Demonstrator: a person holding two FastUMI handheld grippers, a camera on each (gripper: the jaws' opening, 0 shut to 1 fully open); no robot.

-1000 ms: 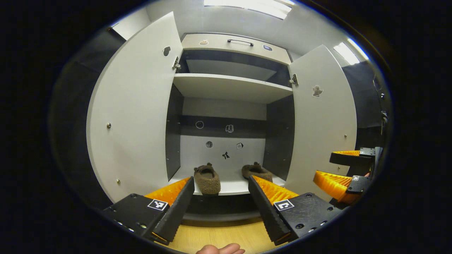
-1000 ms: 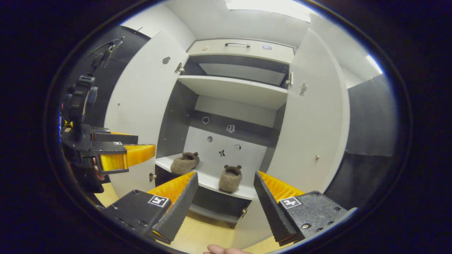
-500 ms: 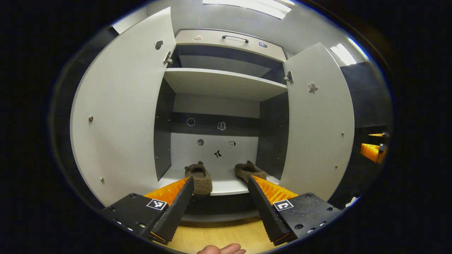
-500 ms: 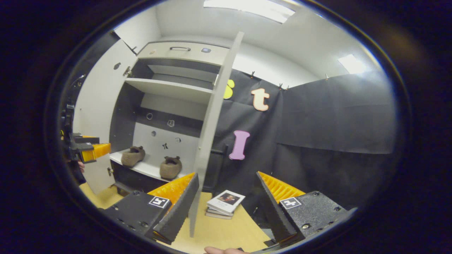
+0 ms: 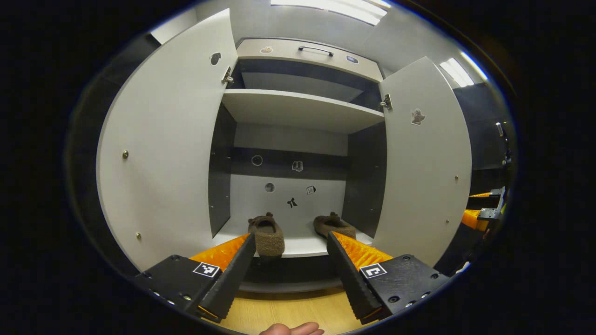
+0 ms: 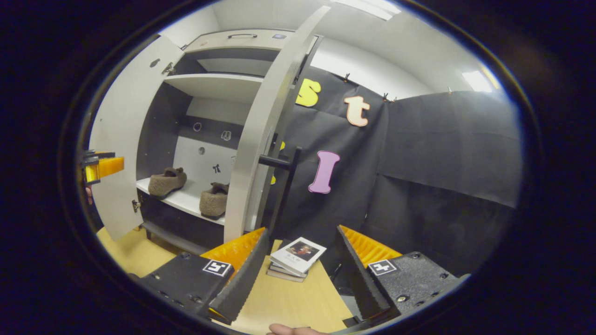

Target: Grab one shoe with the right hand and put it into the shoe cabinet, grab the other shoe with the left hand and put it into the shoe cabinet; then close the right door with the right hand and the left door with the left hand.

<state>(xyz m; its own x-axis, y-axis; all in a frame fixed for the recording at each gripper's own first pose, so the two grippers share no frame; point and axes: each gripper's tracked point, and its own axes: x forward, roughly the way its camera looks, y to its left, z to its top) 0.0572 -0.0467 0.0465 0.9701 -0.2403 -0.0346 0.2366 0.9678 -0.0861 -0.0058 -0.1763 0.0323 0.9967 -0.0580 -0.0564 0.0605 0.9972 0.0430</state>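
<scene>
Two brown fuzzy shoes sit side by side on the cabinet's low white shelf. Both white doors stand wide: the left door and the right door. My left gripper is open and holds nothing, facing the shelf from in front. My right gripper is open too, held off to the outer side of the right door, near its black handle. In the right gripper view the shoes lie beyond that door, and the left gripper shows at the far left.
A small stack of books lies on the wooden floor just ahead of my right gripper, by the black cloth wall. An upper shelf and a top drawer with a handle sit above the shoes. The right gripper peeks past the right door.
The right gripper has swung right, from facing the shelf to the right door's outer side, then closer to its handle. The left gripper has barely shifted. Shoes stay put.
</scene>
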